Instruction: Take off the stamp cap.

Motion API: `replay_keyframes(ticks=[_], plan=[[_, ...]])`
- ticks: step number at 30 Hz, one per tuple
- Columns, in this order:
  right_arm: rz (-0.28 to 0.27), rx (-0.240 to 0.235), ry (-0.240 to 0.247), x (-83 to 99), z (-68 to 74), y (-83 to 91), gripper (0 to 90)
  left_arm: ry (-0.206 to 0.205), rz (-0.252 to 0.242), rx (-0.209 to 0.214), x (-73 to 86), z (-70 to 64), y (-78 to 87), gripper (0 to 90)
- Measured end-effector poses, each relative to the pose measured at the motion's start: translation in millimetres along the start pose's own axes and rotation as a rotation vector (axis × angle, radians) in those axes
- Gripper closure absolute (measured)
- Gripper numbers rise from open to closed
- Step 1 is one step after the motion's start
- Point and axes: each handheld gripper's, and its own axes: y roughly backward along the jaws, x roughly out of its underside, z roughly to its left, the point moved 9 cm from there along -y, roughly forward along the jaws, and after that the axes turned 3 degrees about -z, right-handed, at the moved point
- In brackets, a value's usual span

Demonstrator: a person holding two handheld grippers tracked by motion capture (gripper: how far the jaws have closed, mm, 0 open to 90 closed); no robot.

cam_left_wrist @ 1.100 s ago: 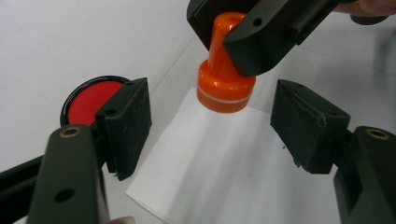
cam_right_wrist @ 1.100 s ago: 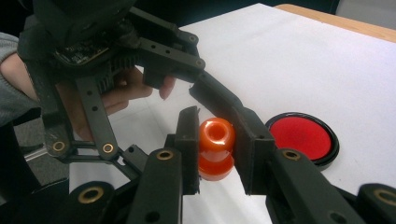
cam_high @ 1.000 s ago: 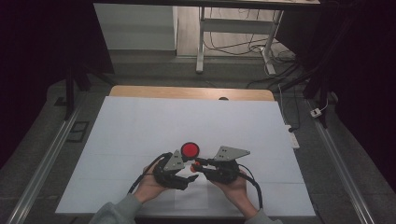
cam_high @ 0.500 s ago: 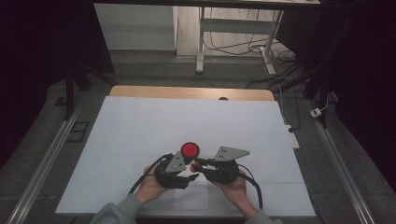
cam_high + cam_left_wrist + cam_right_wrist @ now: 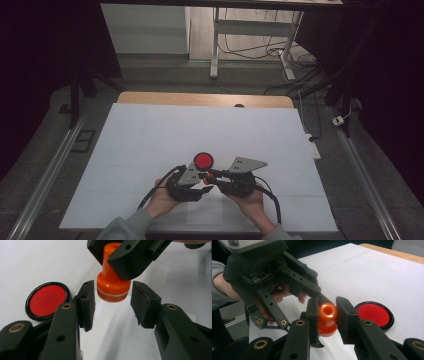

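The right tool is clamped on the narrow handle of an orange stamp, holding it upright just above the white counter near its 6 o'clock edge. The left tool sits wide open, its pads flanking the stamp's broad base without touching. A red ink pad lies open just beside them, toward 11 o'clock from the stamp. This looks like a handover or a two-handed grip — next, I'd guess, the left tool must close squarely on the base.
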Motion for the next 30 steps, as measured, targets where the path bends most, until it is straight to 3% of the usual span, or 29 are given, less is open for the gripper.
replay_keyframes(ticks=[17,30], plan=[[-0.007,-0.003,-0.006,0.0,1.0,-0.6,71.9,0.000,-0.001,-0.010,0.2,1.0,-0.5,63.1],[-0.005,-0.002,-0.001,0.3,0.5,-0.4,71.9,-0.014,-0.002,-0.019,0.6,1.2,-0.5,64.4]])
